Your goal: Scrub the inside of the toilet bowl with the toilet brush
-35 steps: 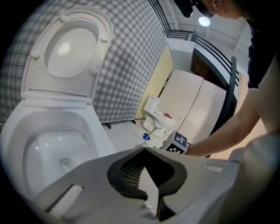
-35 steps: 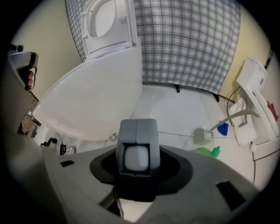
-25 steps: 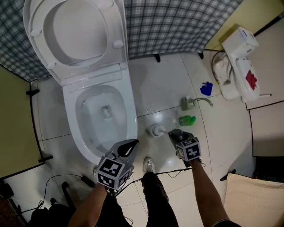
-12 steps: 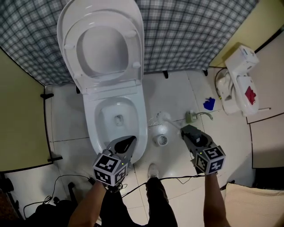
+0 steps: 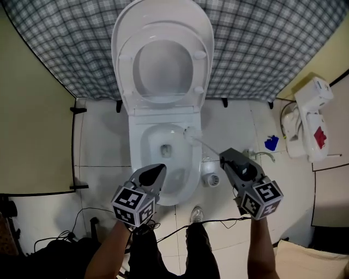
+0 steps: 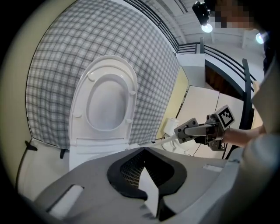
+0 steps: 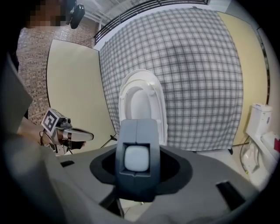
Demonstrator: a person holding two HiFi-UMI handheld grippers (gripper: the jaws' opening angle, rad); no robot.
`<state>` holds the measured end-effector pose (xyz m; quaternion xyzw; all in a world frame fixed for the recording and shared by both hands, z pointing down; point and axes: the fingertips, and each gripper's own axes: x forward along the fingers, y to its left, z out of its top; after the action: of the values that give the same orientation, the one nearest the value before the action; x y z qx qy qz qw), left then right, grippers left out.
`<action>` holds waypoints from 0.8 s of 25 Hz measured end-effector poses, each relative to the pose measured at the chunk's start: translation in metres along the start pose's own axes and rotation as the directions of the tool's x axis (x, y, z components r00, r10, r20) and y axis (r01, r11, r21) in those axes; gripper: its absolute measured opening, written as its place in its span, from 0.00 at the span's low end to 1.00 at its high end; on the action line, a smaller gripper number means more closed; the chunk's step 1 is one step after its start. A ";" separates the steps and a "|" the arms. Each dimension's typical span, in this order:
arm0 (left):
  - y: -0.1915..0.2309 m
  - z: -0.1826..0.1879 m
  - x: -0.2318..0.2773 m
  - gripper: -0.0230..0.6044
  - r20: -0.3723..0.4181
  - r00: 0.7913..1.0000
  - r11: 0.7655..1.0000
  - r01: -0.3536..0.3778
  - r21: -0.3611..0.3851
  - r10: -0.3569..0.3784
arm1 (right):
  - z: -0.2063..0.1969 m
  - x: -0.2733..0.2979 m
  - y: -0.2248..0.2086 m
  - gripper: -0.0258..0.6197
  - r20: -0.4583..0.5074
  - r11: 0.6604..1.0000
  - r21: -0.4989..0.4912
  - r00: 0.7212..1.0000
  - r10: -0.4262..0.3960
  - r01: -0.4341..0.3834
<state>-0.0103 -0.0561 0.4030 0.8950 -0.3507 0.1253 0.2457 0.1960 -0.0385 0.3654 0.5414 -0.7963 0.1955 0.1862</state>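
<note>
R gripper [image 5: 229,158] clamps brush [image 5: 190,132], head at bowl [image 5: 136,158] rim mid-frame; my L gripper [image 5: 157,171] jaws together (empty), lower left.

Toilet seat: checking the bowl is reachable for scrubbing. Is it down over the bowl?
No, the toilet seat stands raised against the lid, leaving the bowl open.

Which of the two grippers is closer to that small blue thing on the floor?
Right. The right gripper, holding the toilet brush, hangs between the toilet and the blue thing; the left gripper is over the bowl's front, farther off.
</note>
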 end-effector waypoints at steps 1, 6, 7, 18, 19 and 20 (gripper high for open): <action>0.005 0.000 -0.003 0.05 0.003 1.000 1.000 -0.011 -0.007 0.011 | -0.001 0.008 0.006 0.35 -0.004 1.000 0.000 1.000 0.017 -0.017; 0.024 -0.010 -0.019 0.05 0.010 0.999 0.997 -0.052 -0.053 0.053 | -0.015 0.042 0.041 0.35 -0.048 0.996 0.002 0.995 0.091 -0.091; 0.028 -0.014 -0.020 0.05 0.005 0.998 0.997 -0.059 -0.059 0.059 | -0.019 0.049 0.048 0.35 -0.058 0.995 0.001 0.993 0.100 -0.101; 0.062 -0.049 -0.004 0.05 -0.028 0.995 0.992 -0.095 -0.079 0.093 | -0.087 0.140 0.066 0.35 -0.147 0.999 0.039 0.988 0.035 -0.030; 0.064 -0.051 -0.001 0.05 -0.032 0.995 0.992 -0.095 -0.080 0.093 | -0.091 0.146 0.065 0.35 -0.153 0.999 0.030 0.988 0.019 -0.015; 0.067 -0.054 0.001 0.05 -0.036 0.995 0.992 -0.095 -0.081 0.092 | -0.094 0.153 0.063 0.35 -0.158 1.000 0.021 0.987 0.004 -0.001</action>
<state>-0.0590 -0.0707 0.4723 0.8644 -0.3932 0.1365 0.2820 0.0927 -0.0900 0.5170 0.5252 -0.7775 0.2463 0.2428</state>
